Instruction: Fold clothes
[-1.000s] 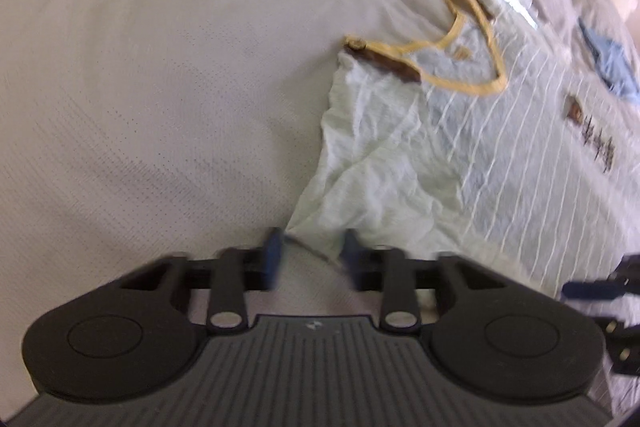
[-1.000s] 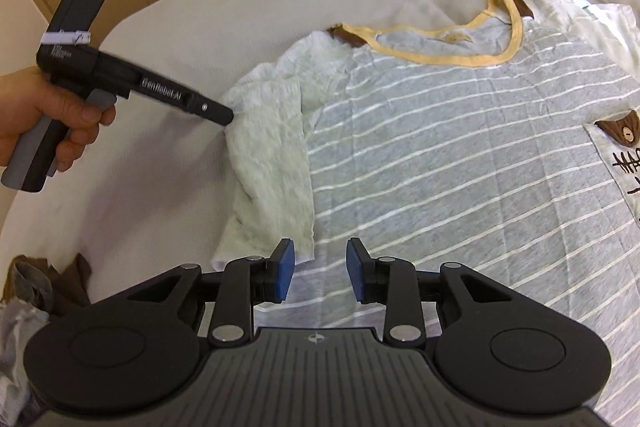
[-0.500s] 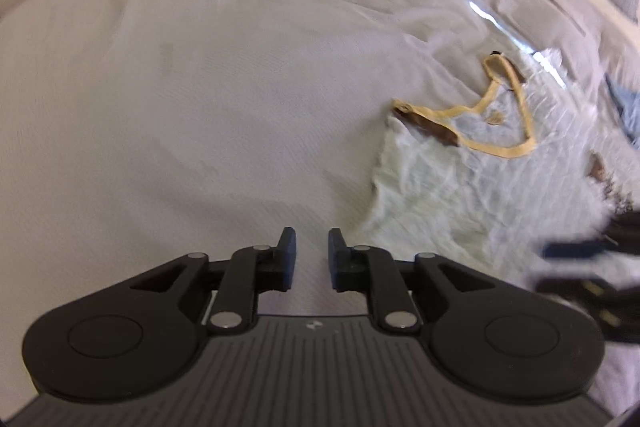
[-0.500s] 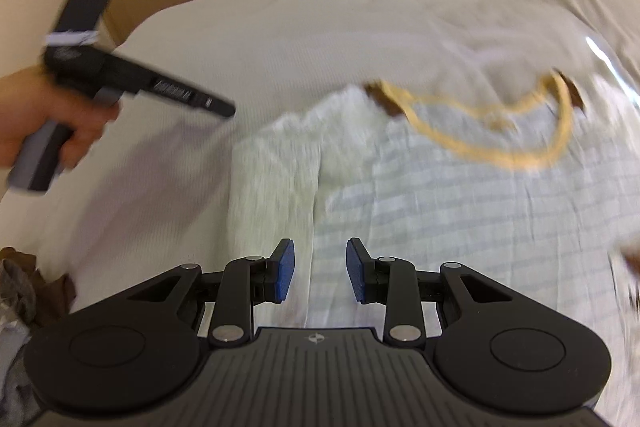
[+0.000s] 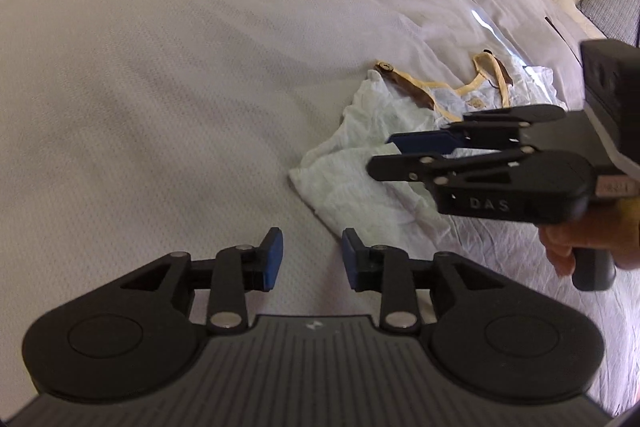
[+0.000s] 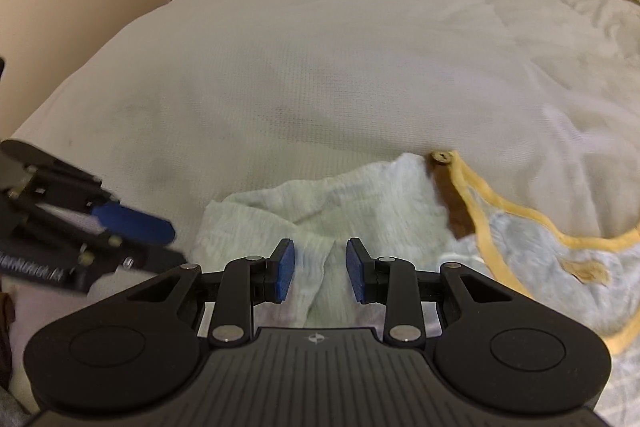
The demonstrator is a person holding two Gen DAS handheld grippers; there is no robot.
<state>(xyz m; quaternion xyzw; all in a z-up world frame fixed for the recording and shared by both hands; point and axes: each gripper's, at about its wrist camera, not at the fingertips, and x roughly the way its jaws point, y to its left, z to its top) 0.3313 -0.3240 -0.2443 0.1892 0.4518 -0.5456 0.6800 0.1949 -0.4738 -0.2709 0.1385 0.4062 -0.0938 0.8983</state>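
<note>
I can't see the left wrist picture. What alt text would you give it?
A pale T-shirt with a yellow neckband lies crumpled on a white bed cover. The left claw, jaws apart with nothing between them, is in the foreground over the cover beside the shirt's sleeve edge, while the right claw, held in a hand, reaches over the shirt.

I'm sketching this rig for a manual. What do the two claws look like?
Both match: the left claw and right claw are black, with blue pads, silver pivot pins, round side discs and a ribbed grey base. The right one's side reads "DAS".

Both hand-held grippers tilted downward — left hand-held gripper (image 5: pixel 312 259) just opening, empty — right hand-held gripper (image 6: pixel 320 269) parted.
</note>
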